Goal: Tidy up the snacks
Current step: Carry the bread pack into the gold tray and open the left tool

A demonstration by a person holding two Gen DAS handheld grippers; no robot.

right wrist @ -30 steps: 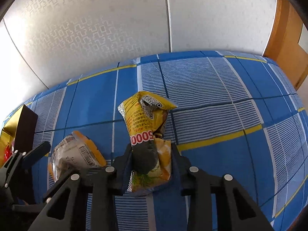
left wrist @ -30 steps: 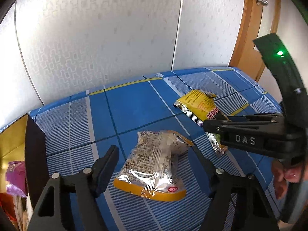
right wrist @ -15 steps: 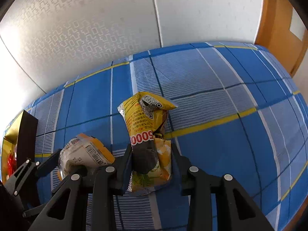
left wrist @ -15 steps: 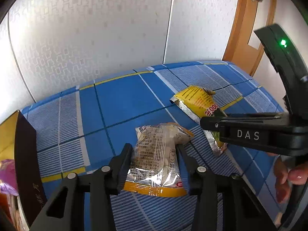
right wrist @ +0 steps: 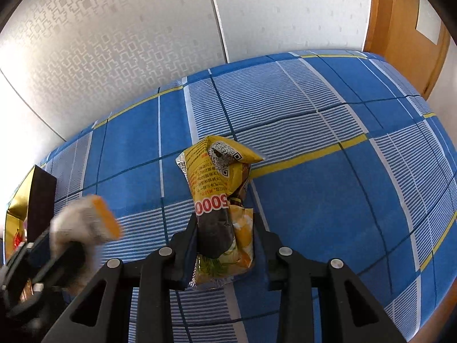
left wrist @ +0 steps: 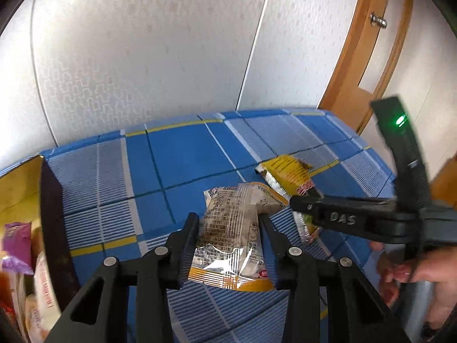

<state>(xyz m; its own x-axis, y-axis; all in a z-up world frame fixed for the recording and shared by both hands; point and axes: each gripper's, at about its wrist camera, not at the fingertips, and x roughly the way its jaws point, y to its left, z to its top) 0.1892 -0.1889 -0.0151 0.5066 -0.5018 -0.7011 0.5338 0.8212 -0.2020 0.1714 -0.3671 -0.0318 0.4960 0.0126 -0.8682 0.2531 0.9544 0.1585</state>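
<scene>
Already some of the sorting looks done: at the left edge of the bed (left wrist: 182,154), a dark box with a gold lining (left wrist: 51,208) holds several packets, a purple one (left wrist: 17,240) among them.

Just to its right, the left hand-held gripper (left wrist: 228,243) has its jaws closed against both sides of a clear packet with an orange-yellow edge (left wrist: 228,228). In the right wrist view that packet shows as a blur, apparently raised off the bedspread, so I judge it is being carried, most likely toward the box.

Further right, the right hand-held gripper (right wrist: 225,243) is clamped on the lower part of a yellow packet (right wrist: 220,188), squeezing it narrow; its upper end stands free above the blue checked cover. Whether its bottom touches the bed I cannot tell.

No other loose snacks show on the visible bedspread, so these two seem to be the last. What remains is to bring each one to the box and release it there.
</scene>
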